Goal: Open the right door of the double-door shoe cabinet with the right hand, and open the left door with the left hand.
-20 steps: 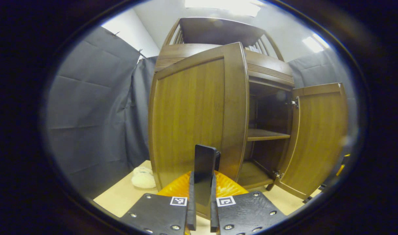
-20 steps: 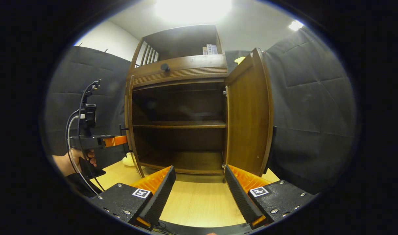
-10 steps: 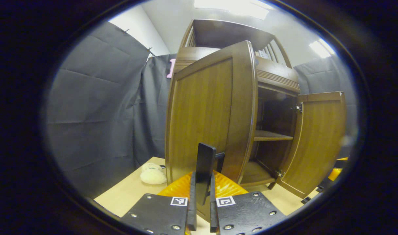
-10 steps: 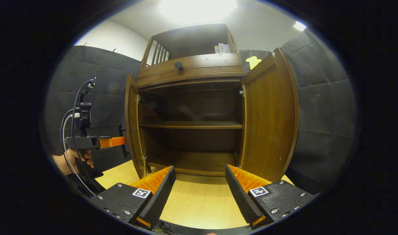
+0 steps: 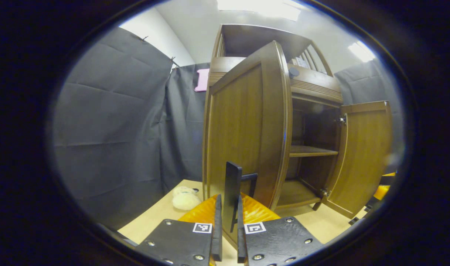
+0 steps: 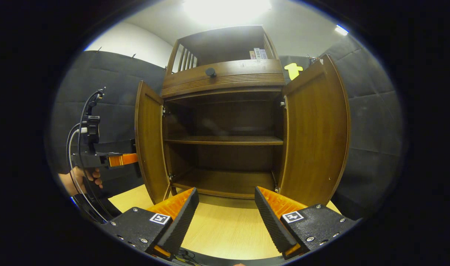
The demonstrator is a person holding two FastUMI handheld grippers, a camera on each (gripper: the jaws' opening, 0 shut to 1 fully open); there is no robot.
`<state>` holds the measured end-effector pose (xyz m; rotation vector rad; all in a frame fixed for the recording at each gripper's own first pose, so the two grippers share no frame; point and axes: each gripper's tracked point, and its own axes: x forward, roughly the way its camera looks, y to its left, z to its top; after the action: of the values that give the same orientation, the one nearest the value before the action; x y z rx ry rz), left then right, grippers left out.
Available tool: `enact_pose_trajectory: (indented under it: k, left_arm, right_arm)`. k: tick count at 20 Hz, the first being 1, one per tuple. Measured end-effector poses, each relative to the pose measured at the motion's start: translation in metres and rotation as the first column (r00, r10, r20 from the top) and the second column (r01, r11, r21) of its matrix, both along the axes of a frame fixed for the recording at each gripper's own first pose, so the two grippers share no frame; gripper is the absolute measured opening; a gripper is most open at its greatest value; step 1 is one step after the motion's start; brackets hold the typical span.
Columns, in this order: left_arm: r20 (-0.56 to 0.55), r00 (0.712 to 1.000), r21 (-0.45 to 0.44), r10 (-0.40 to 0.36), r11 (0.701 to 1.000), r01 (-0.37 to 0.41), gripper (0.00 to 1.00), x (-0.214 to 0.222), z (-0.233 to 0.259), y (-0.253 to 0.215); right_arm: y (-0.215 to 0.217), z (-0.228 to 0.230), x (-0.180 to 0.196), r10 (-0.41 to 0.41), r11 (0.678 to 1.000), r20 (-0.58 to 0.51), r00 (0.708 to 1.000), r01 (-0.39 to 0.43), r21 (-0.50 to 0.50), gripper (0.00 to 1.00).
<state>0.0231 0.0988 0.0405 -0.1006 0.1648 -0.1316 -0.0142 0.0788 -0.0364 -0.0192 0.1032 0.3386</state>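
Handle [image 5: 232,194] of the left door [image 5: 243,129] sits clenched, I think, in my left gripper [image 5: 228,236]; right gripper [image 6: 225,218] gapes idle, so I pull level along the hinge arc.

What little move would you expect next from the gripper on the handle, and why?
Probably let go: the left gripper is shut on the left door's handle, and the left door and right door both stand wide, with the shelf in plain sight. The right gripper is open, holding nothing.
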Motion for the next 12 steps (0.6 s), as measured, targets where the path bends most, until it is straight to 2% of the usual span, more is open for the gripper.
enact_pose_trajectory:
  k: [2,4,6,8,9,10,11,12]
  left_arm:
    - [-0.009,1.000,0.004,0.024,1.000,-0.024,0.17,-0.002,-0.003,0.014]
    - [-0.024,0.999,0.008,0.046,0.999,-0.045,0.17,-0.006,-0.009,0.031]
    - [-0.026,0.995,0.036,0.099,0.994,-0.098,0.17,-0.014,-0.012,0.058]
    - [-0.022,0.991,0.047,0.135,0.990,-0.134,0.10,-0.017,-0.013,0.083]
    - [-0.017,0.987,0.058,0.158,0.986,-0.157,0.10,-0.020,-0.012,0.096]
    - [-0.014,0.985,0.069,0.173,0.983,-0.172,0.22,-0.022,-0.011,0.108]
    - [-0.015,0.983,0.069,0.183,0.981,-0.182,0.10,-0.025,-0.012,0.117]
    - [-0.011,0.978,0.071,0.207,0.976,-0.206,0.10,-0.029,-0.010,0.125]
  right_arm:
    - [0.005,0.000,0.001,0.006,1.000,0.000,1.000,-0.006,-0.002,0.94]
    - [0.011,0.000,0.002,0.012,1.000,0.000,1.000,-0.012,-0.003,0.94]
    - [0.016,0.000,0.004,0.018,1.000,0.003,1.000,-0.018,-0.003,0.94]
    - [0.022,0.001,0.005,0.026,1.000,0.003,1.000,-0.026,-0.003,0.94]
    - [0.025,0.000,0.007,0.031,1.000,0.003,1.000,-0.031,-0.005,0.94]
    - [0.028,0.000,0.008,0.036,0.999,0.002,0.999,-0.036,-0.007,0.94]
    - [0.031,-0.001,0.008,0.041,0.999,0.002,0.999,-0.041,-0.008,0.94]
    - [0.034,0.000,0.009,0.045,0.999,0.002,0.999,-0.045,-0.007,0.94]
